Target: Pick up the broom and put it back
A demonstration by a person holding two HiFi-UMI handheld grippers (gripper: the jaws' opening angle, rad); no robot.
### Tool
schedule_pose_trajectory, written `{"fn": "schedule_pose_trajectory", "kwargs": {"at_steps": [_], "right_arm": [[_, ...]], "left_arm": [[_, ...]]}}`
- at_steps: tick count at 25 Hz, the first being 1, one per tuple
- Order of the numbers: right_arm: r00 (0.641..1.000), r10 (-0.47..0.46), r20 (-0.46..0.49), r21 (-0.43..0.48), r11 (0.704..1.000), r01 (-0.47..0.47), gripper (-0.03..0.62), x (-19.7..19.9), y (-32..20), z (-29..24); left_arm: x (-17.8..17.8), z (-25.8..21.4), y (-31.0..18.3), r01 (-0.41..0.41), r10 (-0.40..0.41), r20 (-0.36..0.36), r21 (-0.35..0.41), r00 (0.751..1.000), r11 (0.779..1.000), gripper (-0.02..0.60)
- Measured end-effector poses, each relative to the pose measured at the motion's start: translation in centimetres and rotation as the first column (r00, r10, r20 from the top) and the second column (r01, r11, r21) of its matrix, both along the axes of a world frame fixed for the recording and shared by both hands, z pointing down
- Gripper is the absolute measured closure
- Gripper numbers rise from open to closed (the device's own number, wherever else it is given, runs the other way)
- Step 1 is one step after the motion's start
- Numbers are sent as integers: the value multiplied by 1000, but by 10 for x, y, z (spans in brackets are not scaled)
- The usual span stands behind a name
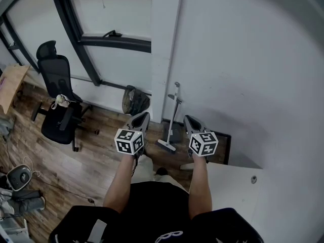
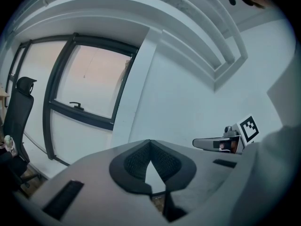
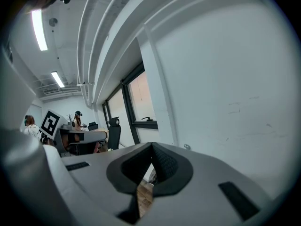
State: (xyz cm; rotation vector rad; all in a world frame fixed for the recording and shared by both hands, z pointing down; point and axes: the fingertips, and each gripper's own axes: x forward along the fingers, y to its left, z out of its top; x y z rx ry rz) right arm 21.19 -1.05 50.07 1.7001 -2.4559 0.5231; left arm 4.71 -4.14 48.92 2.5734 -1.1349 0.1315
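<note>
A slim grey broom [image 1: 172, 119] with a flat head is leaning against the white wall [image 1: 243, 59]. The left gripper [image 1: 144, 116] and right gripper [image 1: 189, 119] are facing that wall, jaws together, empty.

Wore black short-sleeved top [image 1: 167, 206], white mark low on the front. Noted on left gripper [image 1: 144, 116] and right gripper [image 1: 189, 120]: grey moulded shells, black ribbed pads [image 2: 134, 161], black slots in the shell faces. Logged one cube [image 1: 129, 141] on each, black-and-white square markers on every visible side.
</note>
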Motion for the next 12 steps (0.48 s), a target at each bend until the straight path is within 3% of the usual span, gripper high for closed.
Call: {"fn": "schedule_pose_trajectory", "kwargs": {"at_steps": [12], "right_arm": [[1000, -16, -23, -4, 1000, 16, 569, 0, 2, 1]], "left_arm": [[4, 0, 2, -2, 2, -11, -11, 1000, 1000, 565]]}}
